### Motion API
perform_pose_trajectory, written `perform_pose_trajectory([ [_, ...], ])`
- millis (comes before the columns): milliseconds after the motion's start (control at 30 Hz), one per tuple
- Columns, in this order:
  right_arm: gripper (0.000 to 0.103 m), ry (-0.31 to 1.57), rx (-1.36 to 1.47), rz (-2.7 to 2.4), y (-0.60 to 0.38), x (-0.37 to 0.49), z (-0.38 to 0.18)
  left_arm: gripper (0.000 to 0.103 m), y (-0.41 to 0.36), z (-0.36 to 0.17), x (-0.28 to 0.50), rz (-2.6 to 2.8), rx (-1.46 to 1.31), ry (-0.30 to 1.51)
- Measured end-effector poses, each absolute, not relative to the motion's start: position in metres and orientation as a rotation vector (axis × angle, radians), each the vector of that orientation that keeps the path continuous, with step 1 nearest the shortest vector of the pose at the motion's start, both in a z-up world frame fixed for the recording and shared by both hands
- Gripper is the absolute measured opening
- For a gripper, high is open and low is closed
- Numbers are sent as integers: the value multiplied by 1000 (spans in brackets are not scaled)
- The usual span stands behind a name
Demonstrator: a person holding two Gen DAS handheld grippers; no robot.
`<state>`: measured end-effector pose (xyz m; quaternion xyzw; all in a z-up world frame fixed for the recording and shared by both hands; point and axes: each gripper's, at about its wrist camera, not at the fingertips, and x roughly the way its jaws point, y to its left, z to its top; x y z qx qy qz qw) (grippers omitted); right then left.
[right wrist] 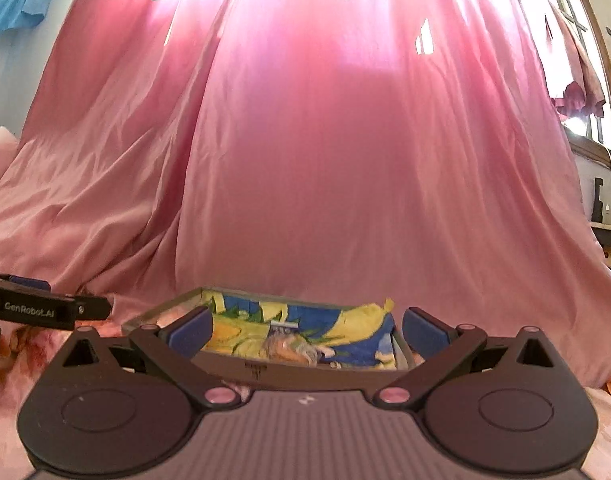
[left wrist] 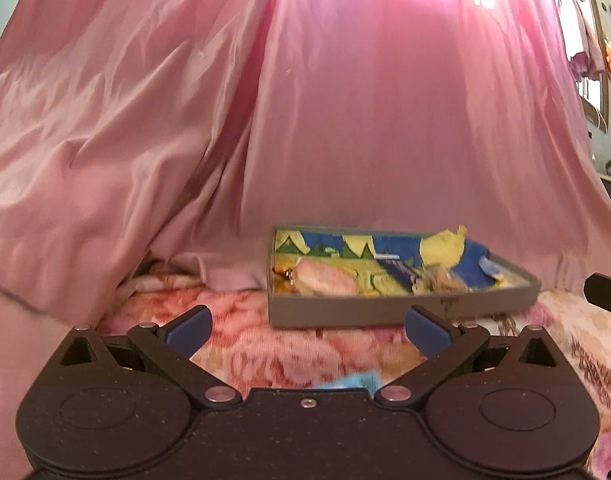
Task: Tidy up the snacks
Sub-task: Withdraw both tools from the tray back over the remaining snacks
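Hovering wide-jawed and empty before the grey tray (left wrist: 401,312): left gripper (left wrist: 307,330), right gripper (right wrist: 303,330).

Resting on the floral blanket (left wrist: 265,356) beneath the pink curtain (left wrist: 345,120), long axis running left-right, snack packets (left wrist: 329,278) heaped inside.

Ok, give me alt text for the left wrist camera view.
The open, empty left gripper hovers over a floral blanket, facing a shallow grey box filled with snack packets. A pink curtain hangs behind.
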<state>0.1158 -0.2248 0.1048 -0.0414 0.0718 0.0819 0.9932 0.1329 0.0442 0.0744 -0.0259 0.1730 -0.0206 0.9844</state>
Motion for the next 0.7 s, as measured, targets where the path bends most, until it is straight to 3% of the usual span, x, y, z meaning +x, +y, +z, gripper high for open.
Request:
perform_pose_trajectory([
  [700,103,408,-112,220,-214,40,25,102,35,8,89,-128,20,553],
])
